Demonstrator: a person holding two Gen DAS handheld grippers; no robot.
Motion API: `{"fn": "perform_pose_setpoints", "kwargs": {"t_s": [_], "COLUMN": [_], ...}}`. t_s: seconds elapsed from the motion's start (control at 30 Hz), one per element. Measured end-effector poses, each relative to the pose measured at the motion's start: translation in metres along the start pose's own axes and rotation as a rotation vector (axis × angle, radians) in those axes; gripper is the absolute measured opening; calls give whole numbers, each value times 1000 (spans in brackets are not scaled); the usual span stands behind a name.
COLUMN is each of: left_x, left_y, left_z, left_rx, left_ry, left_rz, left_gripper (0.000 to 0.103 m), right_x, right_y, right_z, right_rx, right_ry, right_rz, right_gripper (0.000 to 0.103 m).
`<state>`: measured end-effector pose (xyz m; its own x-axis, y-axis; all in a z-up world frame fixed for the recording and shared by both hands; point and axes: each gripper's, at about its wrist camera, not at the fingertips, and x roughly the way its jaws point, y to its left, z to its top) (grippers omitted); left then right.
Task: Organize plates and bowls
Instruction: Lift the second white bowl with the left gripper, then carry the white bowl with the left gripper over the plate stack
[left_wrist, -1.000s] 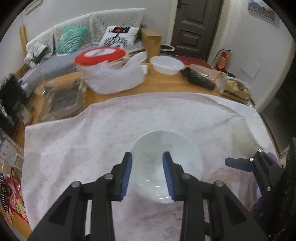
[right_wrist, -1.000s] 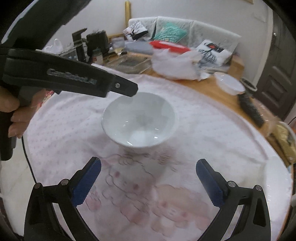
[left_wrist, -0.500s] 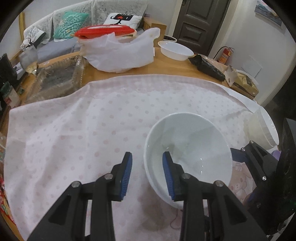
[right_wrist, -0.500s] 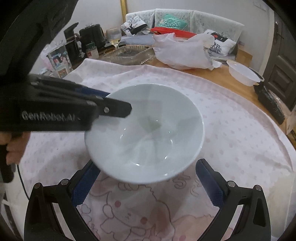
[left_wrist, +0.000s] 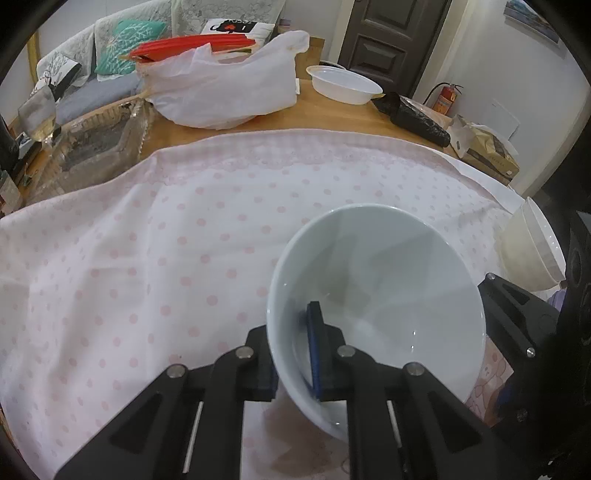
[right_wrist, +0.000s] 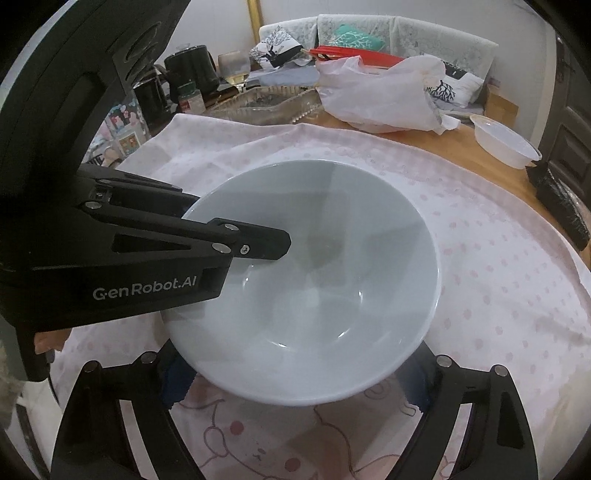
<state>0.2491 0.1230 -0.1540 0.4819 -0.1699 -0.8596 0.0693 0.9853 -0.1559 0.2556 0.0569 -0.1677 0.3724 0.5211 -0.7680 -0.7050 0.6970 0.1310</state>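
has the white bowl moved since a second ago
Yes. The white ceramic bowl, pinched at its rim by the left claw, has shifted right across the pink polka-dot cloth, toward the cream stacked bowls.

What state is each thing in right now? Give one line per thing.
Left tongs: shut on the white bowl's rim.
White bowl: empty, gripped, tilted.
Right tongs: open, straddling the bowl.
Stacked bowls: nested, at the cloth's edge.
Plastic bowl: upright, empty.
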Motion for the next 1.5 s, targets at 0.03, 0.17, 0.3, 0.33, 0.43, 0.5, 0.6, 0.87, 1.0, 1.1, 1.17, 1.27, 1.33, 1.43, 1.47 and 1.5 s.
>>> {"fn": "perform_pose_setpoints", "kwargs": {"t_s": [0.03,0.17,0.3,0.33,0.43,0.5,0.6,0.87,1.0,1.1,1.17,1.27,1.33,1.43,1.47,1.5], "left_x": [0,-2,-6,-7,-15,-20,-32,-61,-72,-79,-83,-87,-89,-88,-88,-88], "left_y": [0,-3,-7,-9,-16,-21,-30,-60,-82,-100,-114,-134,-147,-172,-177,-185], "left_z": [0,0,1,1,1,2,4,9,13,16,18,22,24,30,31,32], "left_rx": [0,6,16,22,42,50,61,87,106,123,137,152,166,194,201,208], "left_ry": [0,-4,-13,-15,-26,-33,-46,-77,-92,-100,-107,-117,-121,-123,-124,-125], "left_rz": [2,18,21,25,43,49,61,71,73,73,70,63,58,47,43,42], "left_gripper": [10,10,10,10,10,10,10,10,10,10,10,10,10,10,10,10], "right_x": [0,0,-2,-3,-8,-14,-26,-68,-86,-104,-114,-130,-139,-156,-160,-165], "right_y": [0,0,-1,-2,-2,-2,-2,-5,-10,-18,-22,-33,-40,-54,-57,-62], "right_z": [0,1,1,0,0,0,0,-4,-9,-14,-17,-23,-28,-38,-41,-43], "right_rx": [-1,2,11,15,24,22,25,19,19,24,28,41,53,71,77,83], "right_ry": [0,-3,-5,-4,-10,-21,-41,-92,-109,-122,-129,-145,-153,-168,-172,-175], "right_rz": [0,-9,-12,-9,-7,-12,-14,-34,-48,-63,-74,-87,-93,-113,-118,-123], "right_gripper": [86,86,86,86,86,86,86,86,86,86,86,86,86,86,86,86]}}
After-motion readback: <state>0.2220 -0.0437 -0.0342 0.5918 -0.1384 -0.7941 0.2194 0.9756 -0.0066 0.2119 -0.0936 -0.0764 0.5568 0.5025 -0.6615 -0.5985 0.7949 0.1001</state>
